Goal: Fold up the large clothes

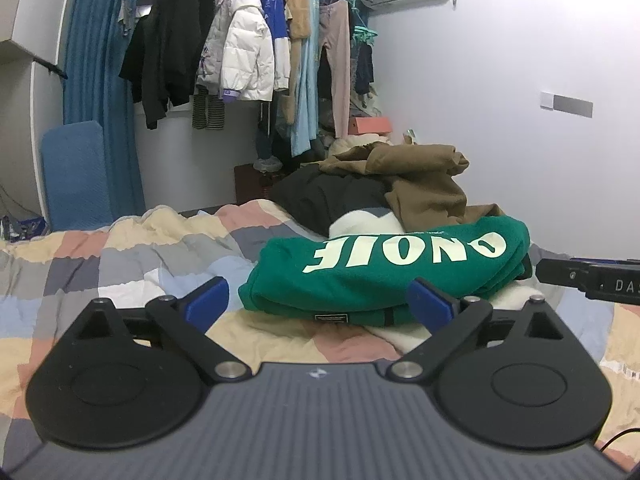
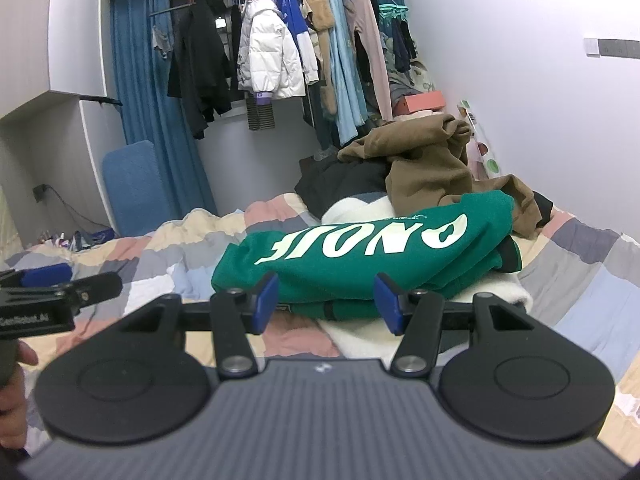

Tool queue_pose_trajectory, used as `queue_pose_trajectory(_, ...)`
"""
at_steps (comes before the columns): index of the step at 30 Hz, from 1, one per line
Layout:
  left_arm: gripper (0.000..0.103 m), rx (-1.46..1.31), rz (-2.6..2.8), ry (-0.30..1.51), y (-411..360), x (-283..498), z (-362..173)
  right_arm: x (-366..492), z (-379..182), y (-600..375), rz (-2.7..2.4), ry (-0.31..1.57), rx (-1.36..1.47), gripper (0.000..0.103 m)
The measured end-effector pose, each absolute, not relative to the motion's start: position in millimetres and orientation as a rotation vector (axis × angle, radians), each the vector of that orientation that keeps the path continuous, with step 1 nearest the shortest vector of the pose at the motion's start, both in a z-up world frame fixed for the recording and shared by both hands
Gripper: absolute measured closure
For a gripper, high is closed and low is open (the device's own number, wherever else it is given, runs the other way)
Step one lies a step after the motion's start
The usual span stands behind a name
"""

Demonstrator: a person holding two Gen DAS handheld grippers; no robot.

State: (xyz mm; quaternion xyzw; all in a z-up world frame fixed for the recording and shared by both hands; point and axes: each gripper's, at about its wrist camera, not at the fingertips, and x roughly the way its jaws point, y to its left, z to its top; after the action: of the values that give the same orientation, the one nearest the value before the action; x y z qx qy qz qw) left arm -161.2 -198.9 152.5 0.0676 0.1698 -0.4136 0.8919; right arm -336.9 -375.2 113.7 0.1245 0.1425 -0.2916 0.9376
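Left gripper spread, empty; folded green sweatshirt lies crosswise (lettering upside down).

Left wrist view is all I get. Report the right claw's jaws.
Observer: The right claw is open, its blue pads apart in front of the green sweater's near edge.
Operator: Now look at my left claw from outside.
Observer: The left claw juts in from the left edge, and a hand grips its handle below.
Operator: Check the wall left of the bed.
Observer: There is a socket low on it with a cable plugged in.
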Motion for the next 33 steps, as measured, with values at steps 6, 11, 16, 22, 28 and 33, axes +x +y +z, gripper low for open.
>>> queue_pose_trajectory(6,0.002,0.12,-0.84,0.346,-190.0,-161.4,157.1,-339.5,119.1,-370.7,-0.606,0.282,0.241,0.029)
queue_pose_trajectory(11,0.001,0.122,-0.827,0.349,-185.1,-162.3,159.0,-339.6,123.3,-370.5,-0.622,0.285,0.23,0.001)
queue_pose_trajectory(16,0.001,0.106,-0.817,0.35,-176.3,-159.8,162.9,-338.9,124.4,-371.0,-0.634,0.287,0.229,0.0)
queue_pose_trajectory(22,0.001,0.11,-0.815,0.341,-172.8,-162.7,166.0,-336.7,125.4,-367.6,-0.63,0.291,0.215,0.0)
queue_pose_trajectory(28,0.001,0.116,-0.809,0.338,-170.6,-162.2,164.6,-332.0,125.3,-363.3,-0.618,0.305,0.206,0.0)
queue_pose_trajectory(33,0.001,0.117,-0.804,0.345,-169.9,-160.8,163.8,-330.2,122.7,-362.7,-0.629,0.316,0.22,0.0)
